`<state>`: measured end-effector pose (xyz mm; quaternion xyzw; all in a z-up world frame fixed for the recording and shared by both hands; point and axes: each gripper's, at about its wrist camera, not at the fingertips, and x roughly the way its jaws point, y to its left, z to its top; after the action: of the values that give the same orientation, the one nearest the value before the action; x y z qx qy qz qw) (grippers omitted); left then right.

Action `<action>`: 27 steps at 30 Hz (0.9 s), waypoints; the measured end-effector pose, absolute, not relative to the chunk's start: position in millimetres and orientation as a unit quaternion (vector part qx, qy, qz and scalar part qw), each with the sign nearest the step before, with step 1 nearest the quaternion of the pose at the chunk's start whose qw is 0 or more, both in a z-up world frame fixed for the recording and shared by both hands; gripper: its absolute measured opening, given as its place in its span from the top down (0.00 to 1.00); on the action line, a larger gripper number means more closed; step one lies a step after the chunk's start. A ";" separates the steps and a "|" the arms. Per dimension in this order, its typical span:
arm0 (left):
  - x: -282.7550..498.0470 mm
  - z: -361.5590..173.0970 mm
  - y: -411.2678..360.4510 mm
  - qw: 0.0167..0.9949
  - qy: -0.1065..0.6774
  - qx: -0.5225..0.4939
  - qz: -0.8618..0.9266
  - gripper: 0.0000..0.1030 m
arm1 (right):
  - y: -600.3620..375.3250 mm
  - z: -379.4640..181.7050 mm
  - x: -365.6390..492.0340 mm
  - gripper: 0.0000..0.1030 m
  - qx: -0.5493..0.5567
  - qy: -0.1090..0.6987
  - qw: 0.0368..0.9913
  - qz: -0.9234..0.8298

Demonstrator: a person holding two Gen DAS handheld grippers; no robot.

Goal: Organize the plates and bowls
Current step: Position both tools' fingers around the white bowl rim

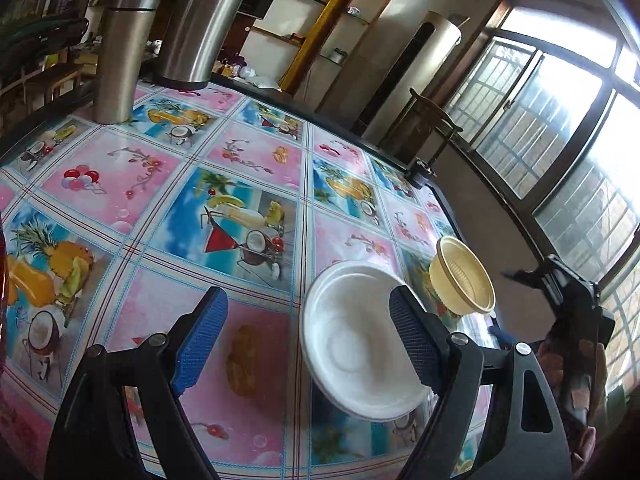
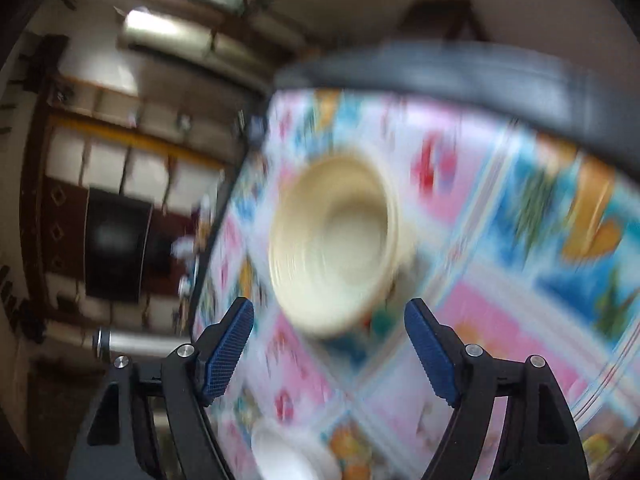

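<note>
A: What do we have under our left gripper (image 1: pixel 308 336)?

B: Its blue-padded fingers (image 1: pixel 200 340) stand wide apart with nothing between them. A white bowl (image 1: pixel 356 344) sits on the tablecloth (image 1: pixel 168 184), and our right-hand finger overlaps its rim in the view. We cannot tell whether the pad touches the rim or merely hangs in front of it.

A: And the other dish?

B: A cream-yellow bowl (image 1: pixel 464 276) with a ribbed wall sits just beyond the white one, near the table's edge on the window side. The two look close, though we cannot say whether they touch.

A: What does our right gripper (image 2: pixel 330 354) see?

B: A badly blurred picture. Its jaws are spread wide and empty too. The cream-yellow bowl (image 2: pixel 334 244) lies ahead of the fingers, mouth turned toward us, clear of both pads. The white bowl (image 2: pixel 288 456) peeks in at the bottom edge, between the finger arms.

A: Anything else on the table?

B: Two steel flasks (image 1: pixel 124 56) stand at the far side in the left view, the shorter one nearer us, the bigger one (image 1: pixel 204 20) behind it. The cloth is printed with fruit, cocktails and pink squares. We also glimpse the other gripper (image 1: pixel 560 292) at the far right, beyond the table edge.
</note>
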<state>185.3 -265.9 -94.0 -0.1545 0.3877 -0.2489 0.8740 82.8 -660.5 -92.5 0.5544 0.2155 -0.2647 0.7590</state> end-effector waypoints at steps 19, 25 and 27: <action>215.8 -101.9 -229.4 0.858 0.412 -0.211 -0.224 0.19 | -720.9 -131.3 237.7 0.15 0.407 0.364 0.716 -0.435; 219.2 -101.2 -223.4 0.859 0.412 -0.217 -0.215 0.19 | -654.2 -135.0 221.5 0.15 0.354 0.451 0.737 -0.357; 221.2 -101.0 -221.3 0.859 0.414 -0.216 -0.211 0.19 | -626.5 -132.6 203.9 0.15 0.349 0.450 0.754 -0.328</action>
<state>221.2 -221.3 -101.0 -0.2164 0.4138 -0.2111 0.8587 203.9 -626.5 -132.6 0.3486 0.4497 -0.3278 0.7542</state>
